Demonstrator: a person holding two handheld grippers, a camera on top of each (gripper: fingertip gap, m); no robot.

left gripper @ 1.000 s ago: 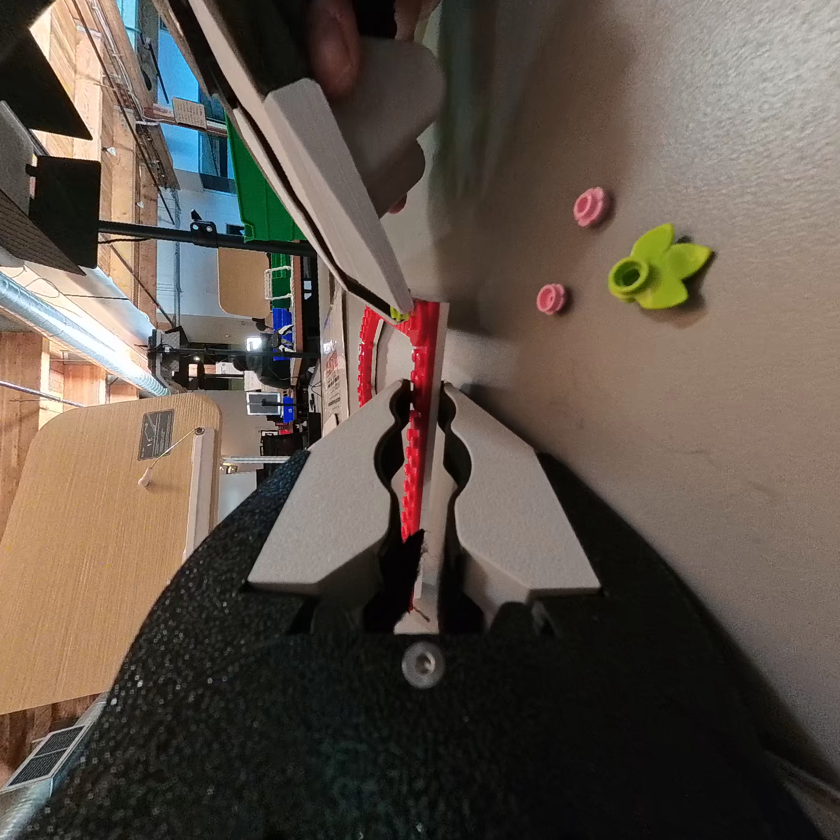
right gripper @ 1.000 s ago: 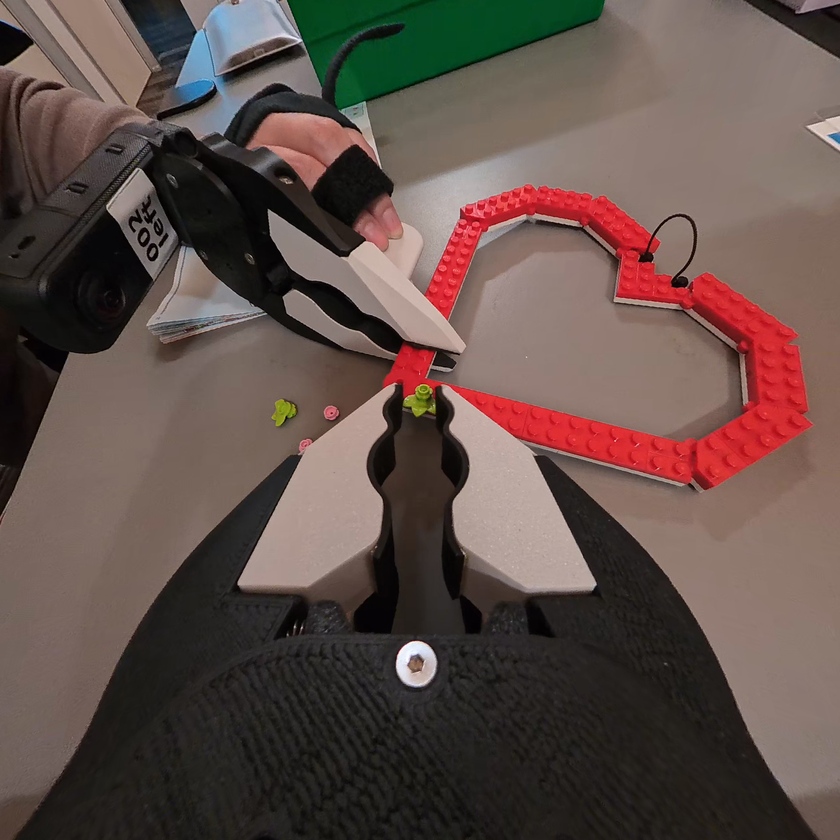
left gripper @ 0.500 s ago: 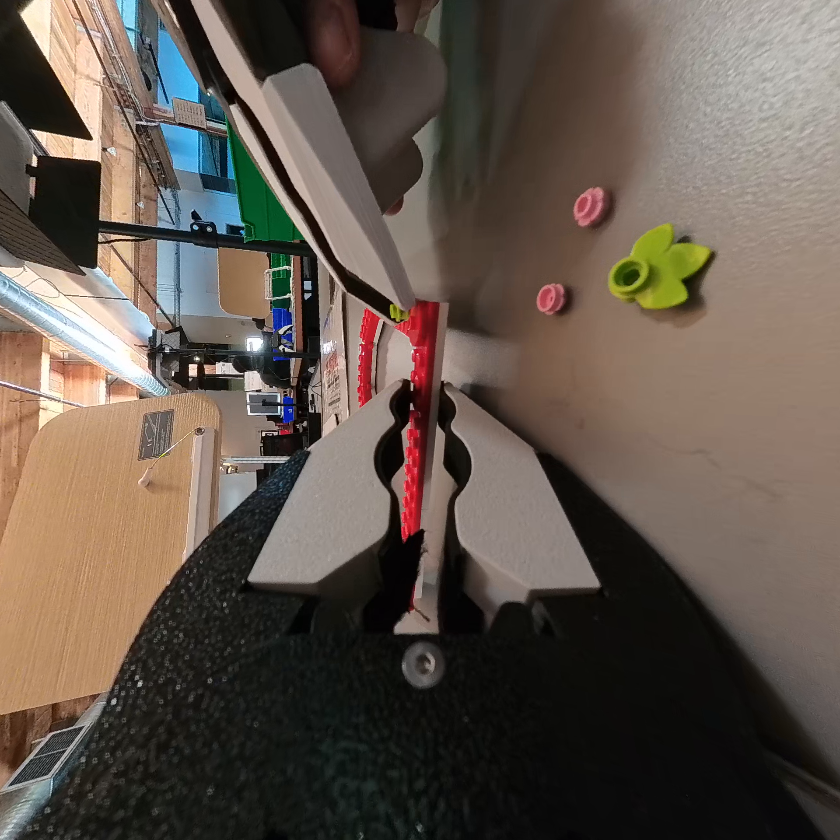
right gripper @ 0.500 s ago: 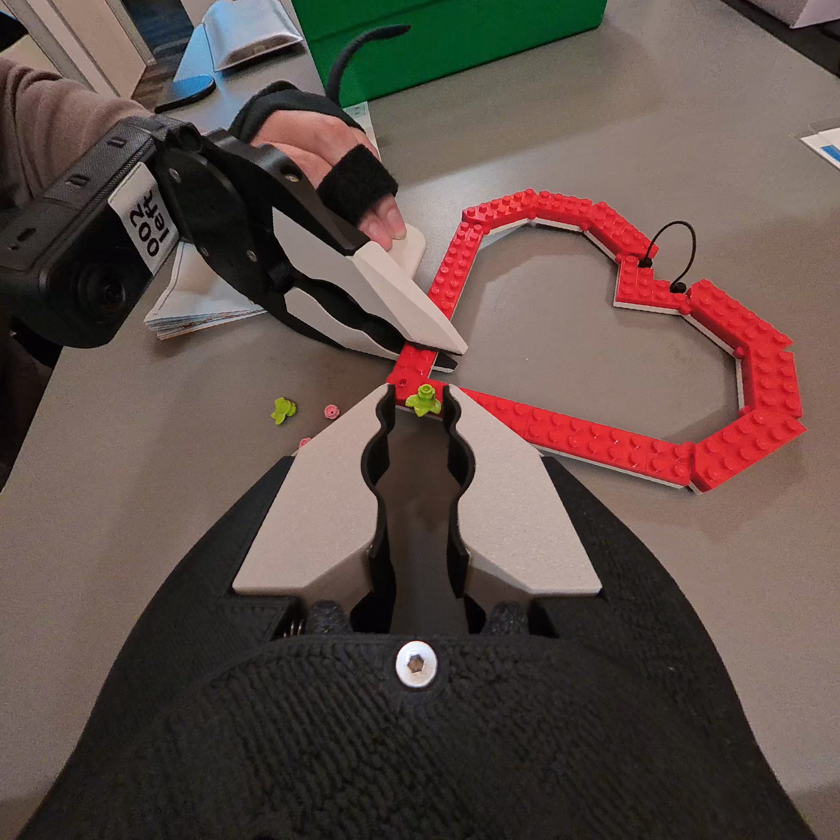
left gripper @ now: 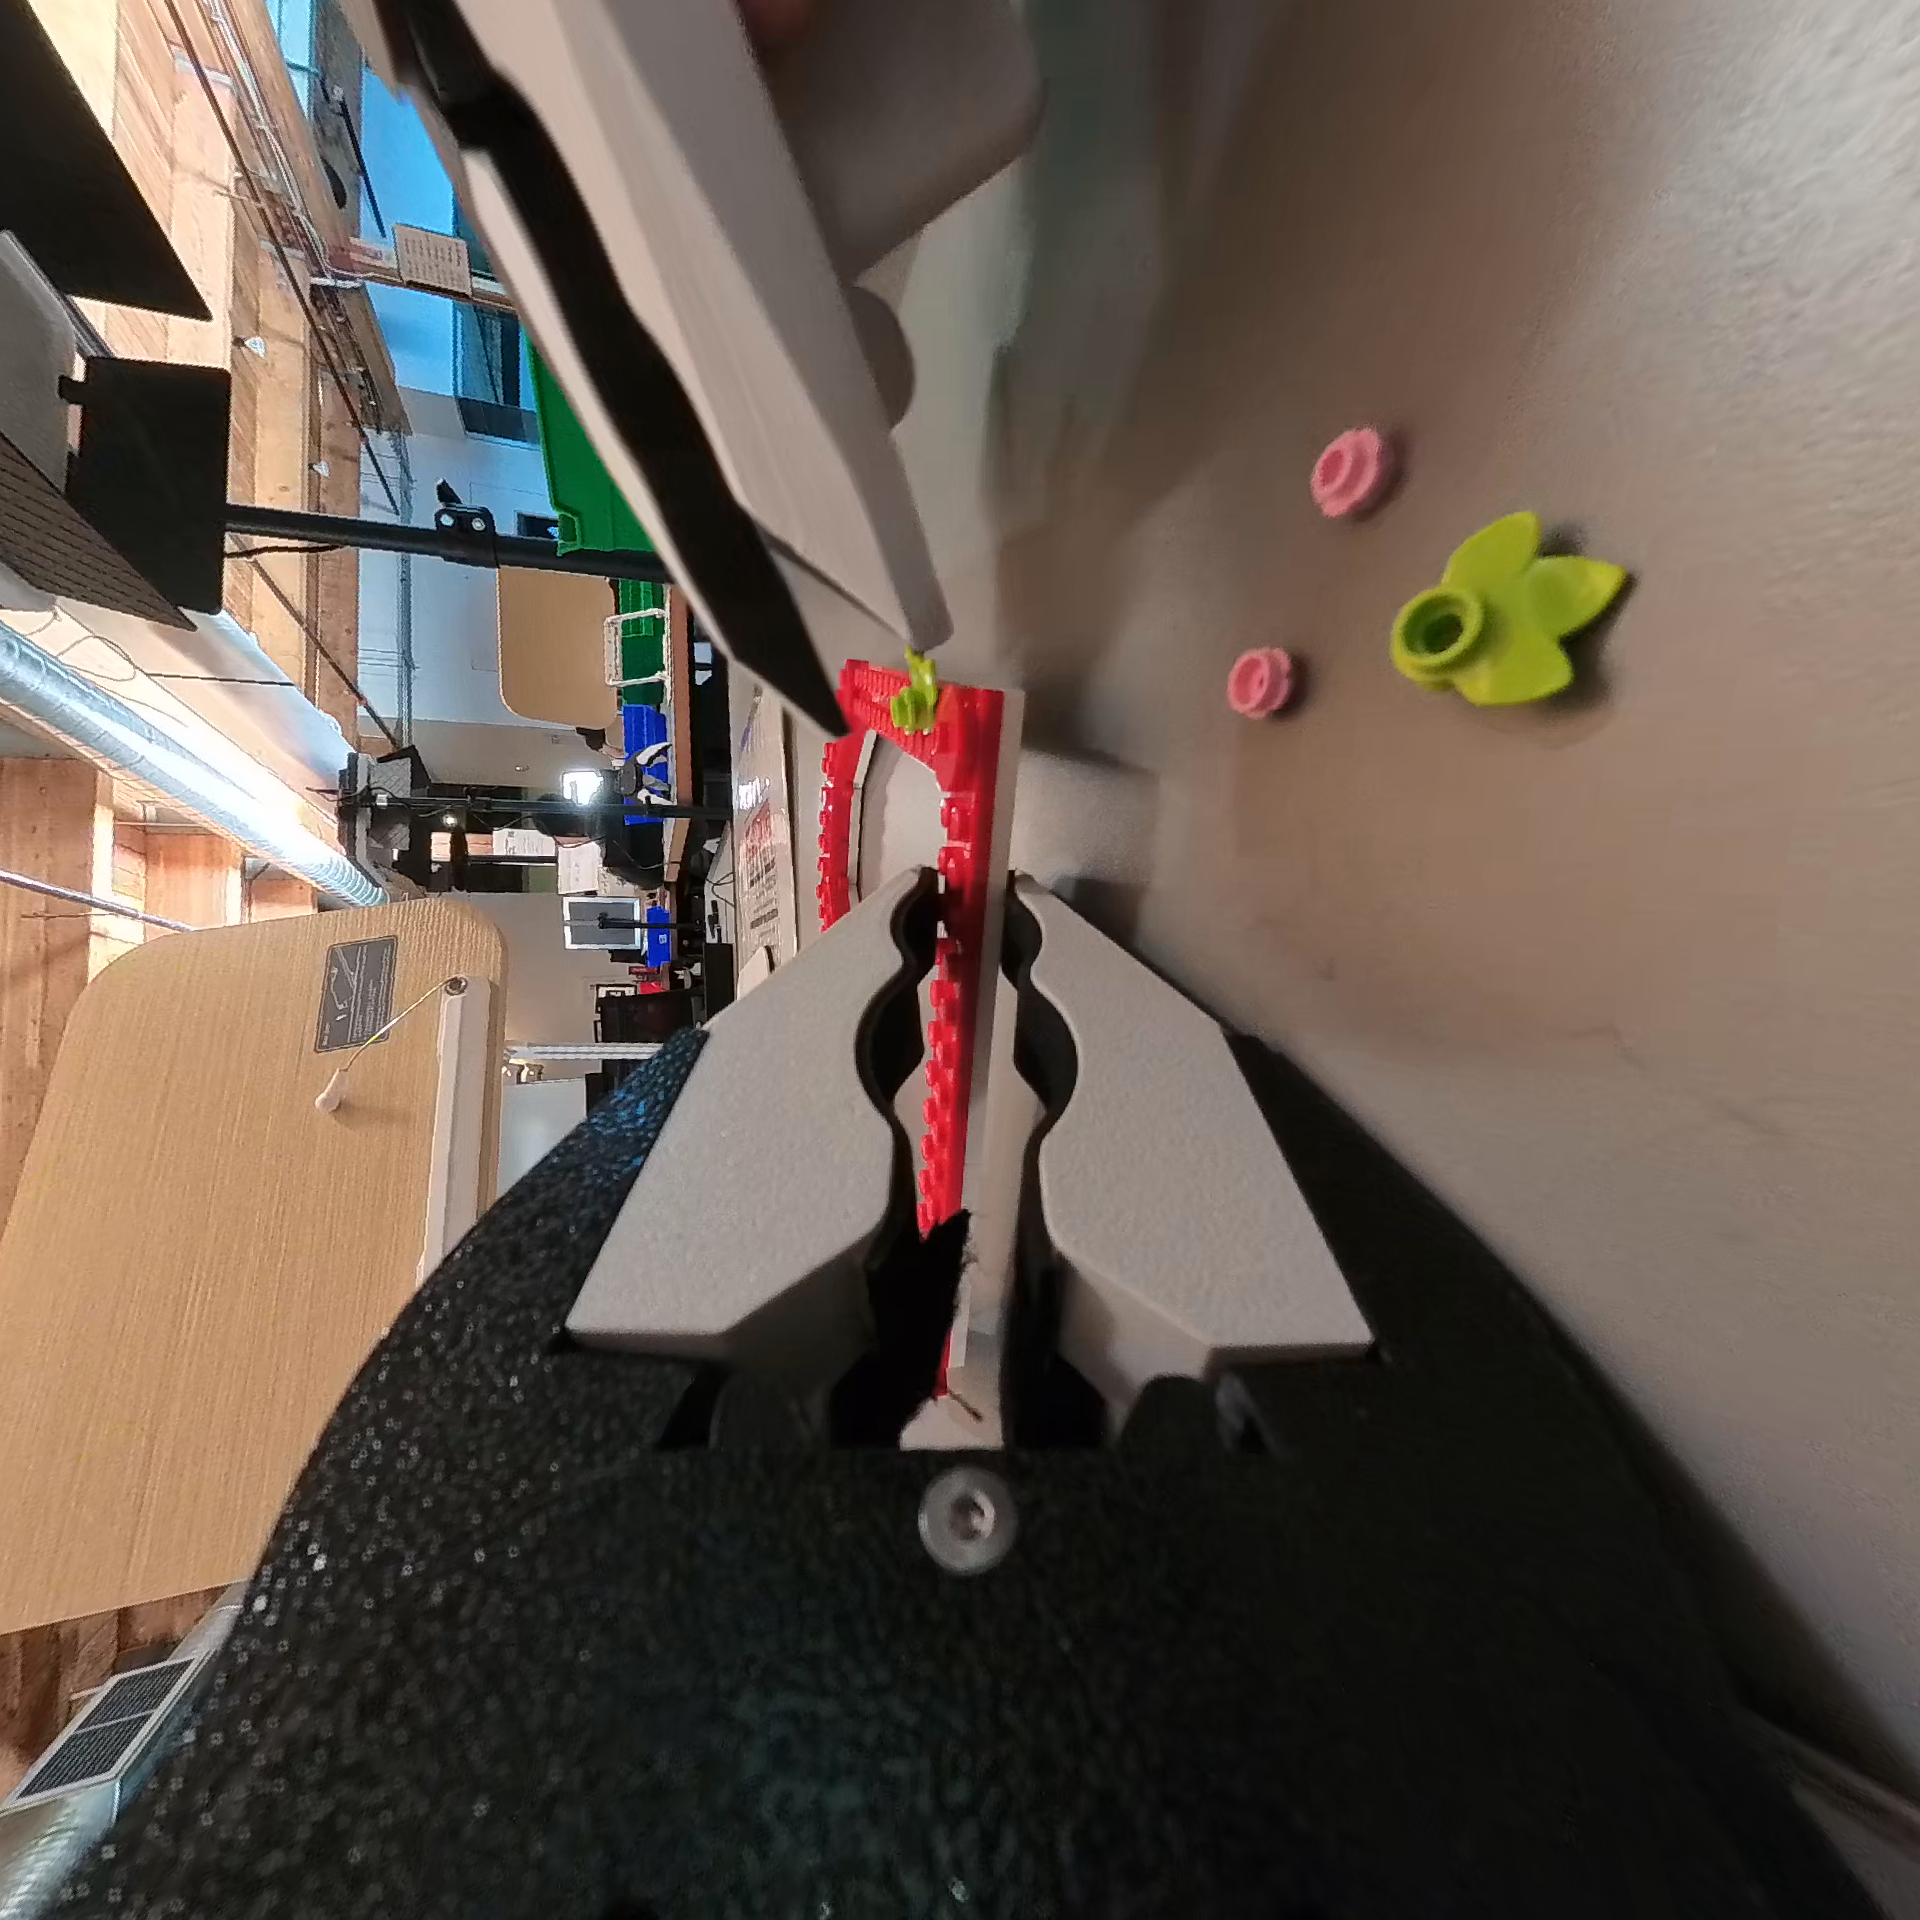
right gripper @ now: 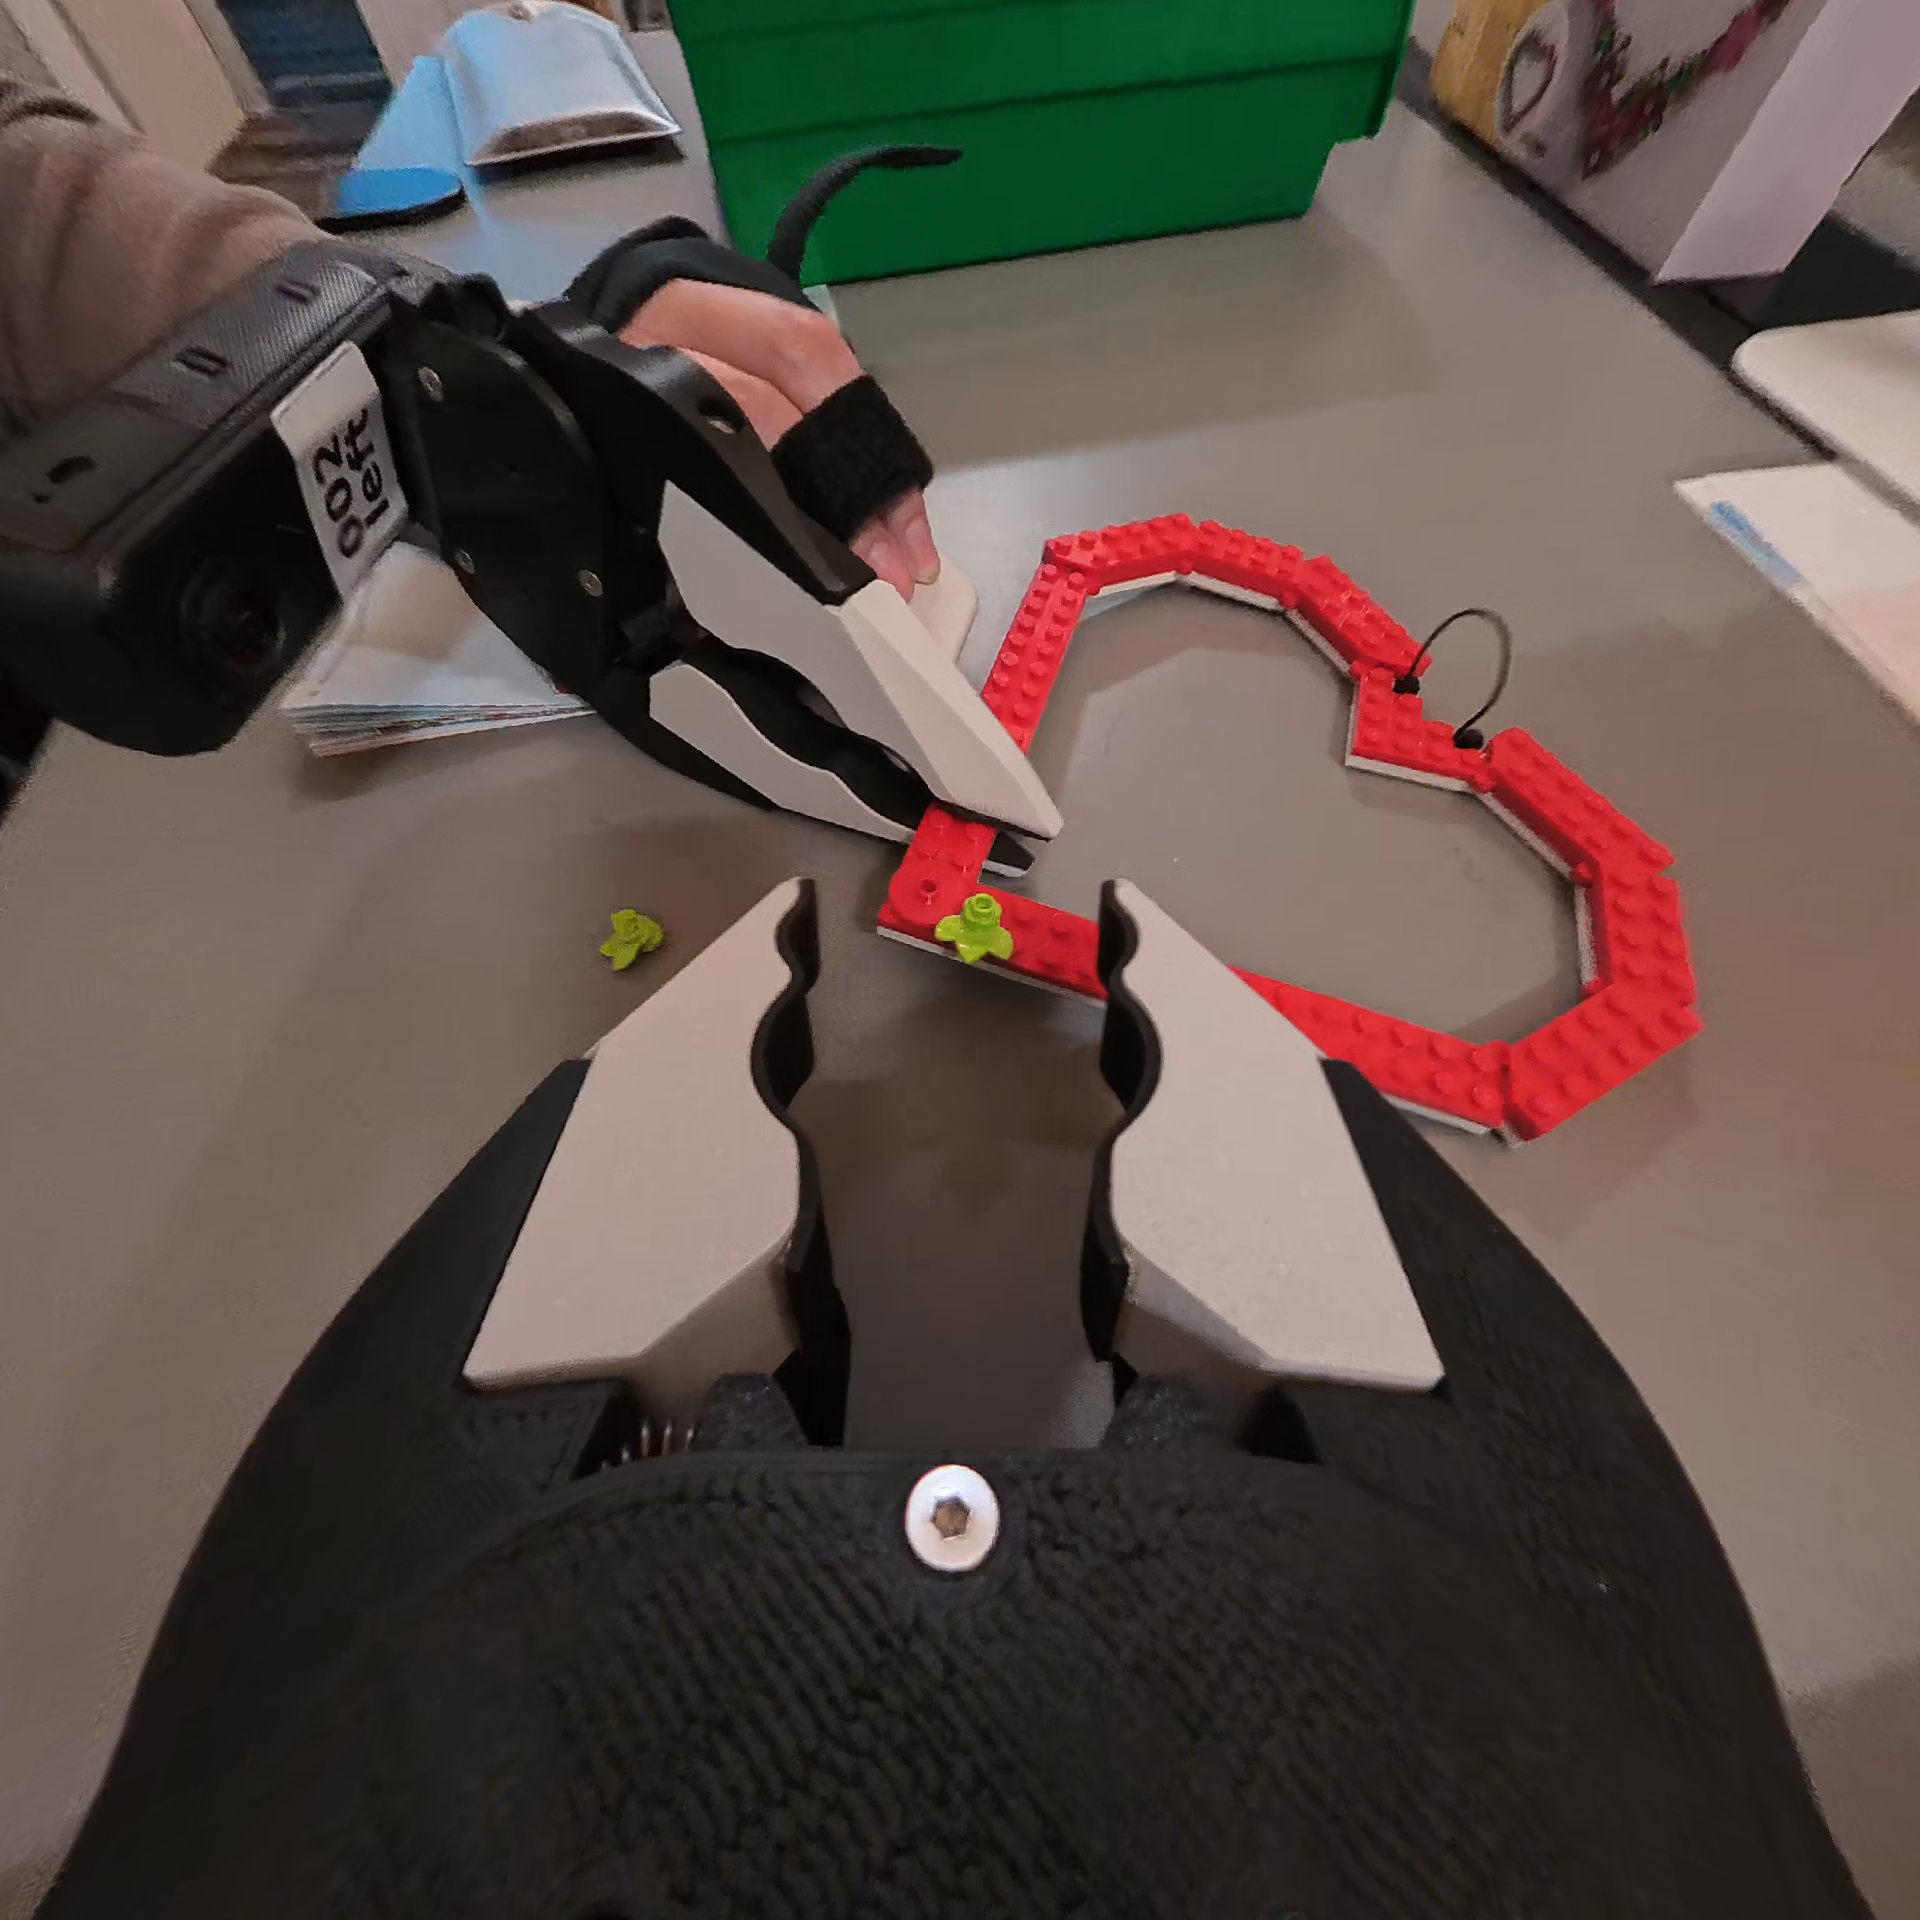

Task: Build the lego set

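Note:
A red heart-shaped lego frame with a white underside lies on the grey table. My left gripper is shut on the frame's edge near its pointed tip; it also shows in the right wrist view. A lime green leaf piece sits on the frame's tip, also seen in the left wrist view. My right gripper is open and empty, just short of that leaf, its fingers either side of the tip.
A second loose lime leaf and two pink round studs lie on the table left of the frame. A green bin, a booklet, a printed box and white paper ring the work area. Less than 4 cm separates the two grippers' tips.
My right gripper has opened, let go of the lime leaf on the frame's tip and drawn back. My left gripper still holds the frame.

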